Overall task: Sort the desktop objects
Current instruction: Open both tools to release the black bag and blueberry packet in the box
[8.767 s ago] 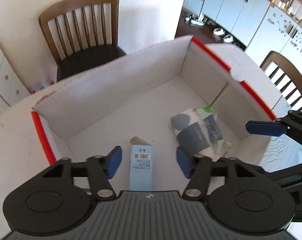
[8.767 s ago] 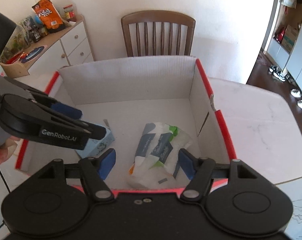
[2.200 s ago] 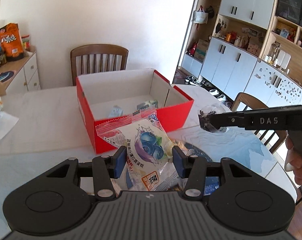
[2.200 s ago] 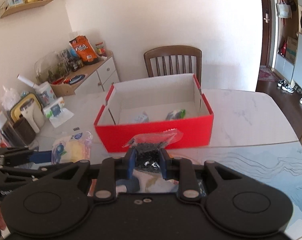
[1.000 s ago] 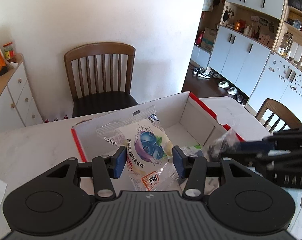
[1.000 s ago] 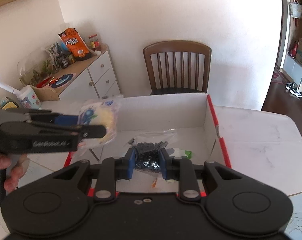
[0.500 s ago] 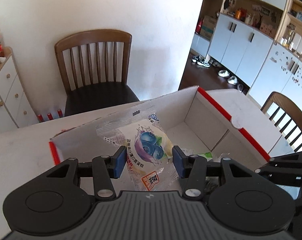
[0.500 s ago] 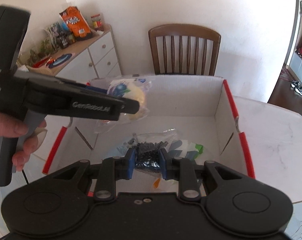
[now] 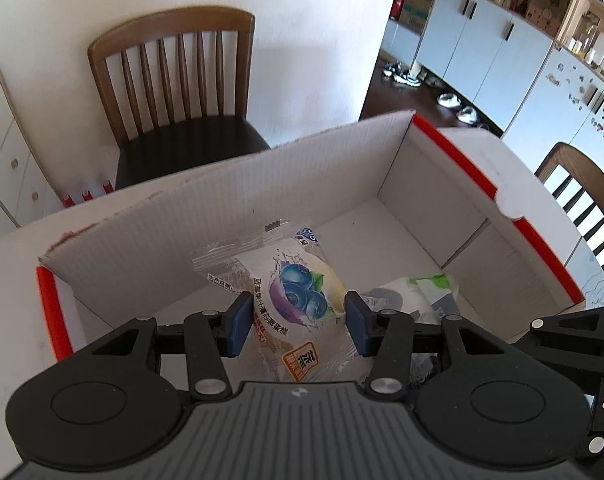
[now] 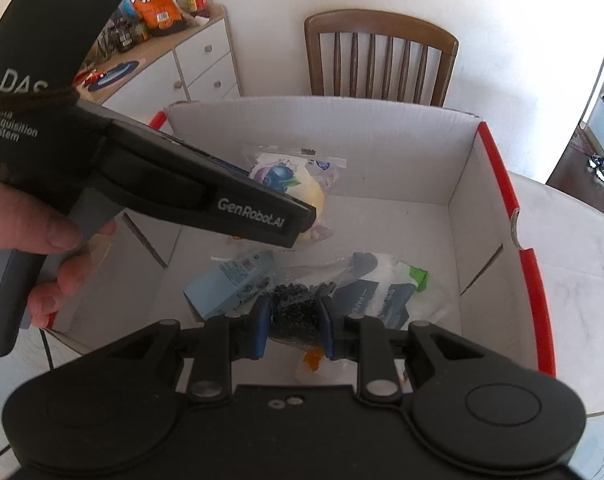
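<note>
My left gripper (image 9: pixel 296 320) is shut on a clear snack packet printed with blueberries (image 9: pixel 294 292) and holds it inside the red cardboard box (image 9: pixel 453 144), above the white floor. The same blueberry packet (image 10: pixel 290 184) shows in the right wrist view behind the left gripper's body (image 10: pixel 206 200). My right gripper (image 10: pixel 294 322) is shut on a small clear bag of black bits (image 10: pixel 294 308), low inside the box (image 10: pixel 529 280). Under it lie a light blue carton (image 10: pixel 226 284) and a white, grey and green pouch (image 10: pixel 389 292), whose far end shows as the pouch (image 9: pixel 417 296) in the left wrist view.
A wooden chair (image 9: pixel 174 92) stands behind the box. A white sideboard (image 10: pixel 174 64) with snack bags is at the left. A person's hand (image 10: pixel 50 240) holds the left gripper's handle. The white marble tabletop (image 10: pixel 573 264) lies right of the box, with another chair (image 9: pixel 581 184) beyond.
Both grippers have sunk into the box with their packets. The box walls now fill more of each view, and the carton and pouch on the floor are closer.
</note>
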Tool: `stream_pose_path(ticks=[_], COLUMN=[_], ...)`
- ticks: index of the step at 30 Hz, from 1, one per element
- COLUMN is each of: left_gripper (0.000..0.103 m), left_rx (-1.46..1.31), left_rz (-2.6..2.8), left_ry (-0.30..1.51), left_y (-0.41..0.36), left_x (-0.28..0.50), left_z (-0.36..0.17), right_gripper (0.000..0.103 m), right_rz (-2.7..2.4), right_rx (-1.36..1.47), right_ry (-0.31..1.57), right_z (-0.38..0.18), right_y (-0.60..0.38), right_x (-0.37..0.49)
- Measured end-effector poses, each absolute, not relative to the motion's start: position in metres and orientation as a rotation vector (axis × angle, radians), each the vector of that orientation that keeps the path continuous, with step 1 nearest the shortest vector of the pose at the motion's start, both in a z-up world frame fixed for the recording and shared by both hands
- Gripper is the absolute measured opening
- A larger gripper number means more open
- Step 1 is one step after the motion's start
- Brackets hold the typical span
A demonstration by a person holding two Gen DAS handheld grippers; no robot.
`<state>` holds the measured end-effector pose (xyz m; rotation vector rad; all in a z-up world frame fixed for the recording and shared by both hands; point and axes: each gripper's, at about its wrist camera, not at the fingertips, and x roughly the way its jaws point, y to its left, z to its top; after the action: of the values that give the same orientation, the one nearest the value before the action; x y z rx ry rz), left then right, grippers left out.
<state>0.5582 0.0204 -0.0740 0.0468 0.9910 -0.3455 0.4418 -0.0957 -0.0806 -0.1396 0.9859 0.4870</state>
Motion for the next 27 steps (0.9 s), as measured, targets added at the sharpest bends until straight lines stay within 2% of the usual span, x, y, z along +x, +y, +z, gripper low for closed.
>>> stream_pose_path(ticks=[8, 18, 23, 27], left_gripper=[0.049, 0.050, 0.057, 0.060], left_rx=[0.055, 0.011, -0.025, -0.049], left_rz=[-0.353, -0.339, -0.326, -0.327], left_ry=[1.066, 1.100, 1.085, 1.066], left_y=[0.016, 0.021, 0.025, 0.024], left_x=[0.569, 0.574, 0.571, 0.566], left_z=[-0.086, -0.091, -0.086, -0.077], right_gripper=[0.026, 0.032, 0.042, 0.042], right_rz=[0.480, 0.480, 0.485, 0.490], right_rx=[-0.153, -0.134, -0.137, -0.120], right_ry=[1.036, 1.064, 1.050, 1.039], right_z=[-0.091, -0.096, -0.091, -0.085], right_y=[-0.093, -0.096, -0.096, -0.098], right_x=[0.446, 0.440, 0.436, 0.437])
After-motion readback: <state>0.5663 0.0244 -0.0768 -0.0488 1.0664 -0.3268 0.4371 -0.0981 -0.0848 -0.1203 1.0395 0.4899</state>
